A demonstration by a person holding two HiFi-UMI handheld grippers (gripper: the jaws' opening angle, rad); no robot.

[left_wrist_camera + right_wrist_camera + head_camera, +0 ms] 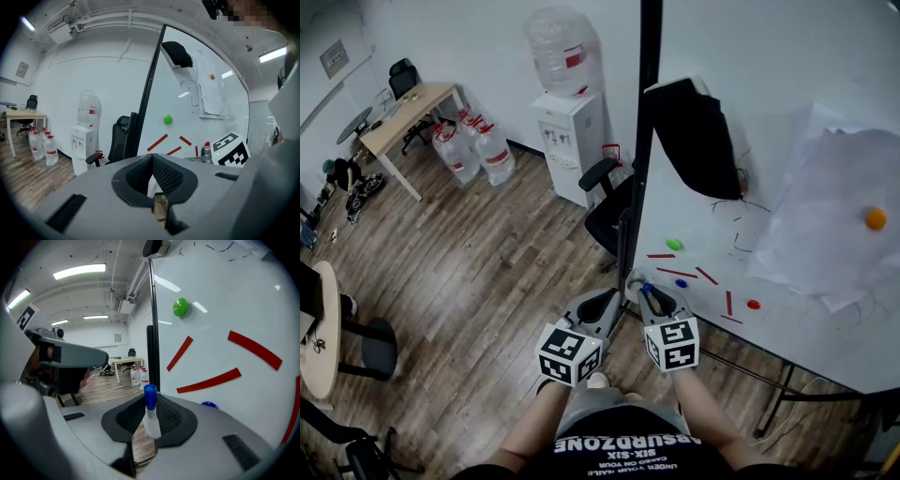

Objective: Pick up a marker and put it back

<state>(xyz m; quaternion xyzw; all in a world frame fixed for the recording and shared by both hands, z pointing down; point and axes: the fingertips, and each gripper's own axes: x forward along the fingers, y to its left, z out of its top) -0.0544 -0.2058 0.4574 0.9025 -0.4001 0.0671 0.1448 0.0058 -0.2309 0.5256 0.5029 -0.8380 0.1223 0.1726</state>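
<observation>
A white marker with a blue cap (151,411) stands upright between the pads of my right gripper (149,417), which is shut on it. In the head view the blue cap (647,288) shows at the right gripper (651,294), close to the lower left corner of the whiteboard (787,103). My left gripper (614,300) hangs just left of it, by the board's black edge post. Its jaws (153,164) are shut with nothing between them. Red strokes (208,380) are drawn on the board right ahead of the marker.
On the board are a green magnet (674,245), a blue magnet (681,282), a red magnet (754,304), an orange magnet (875,218), paper sheets (834,206) and a black cloth (694,136). A black office chair (605,202) and a water dispenser (567,141) stand left of the post.
</observation>
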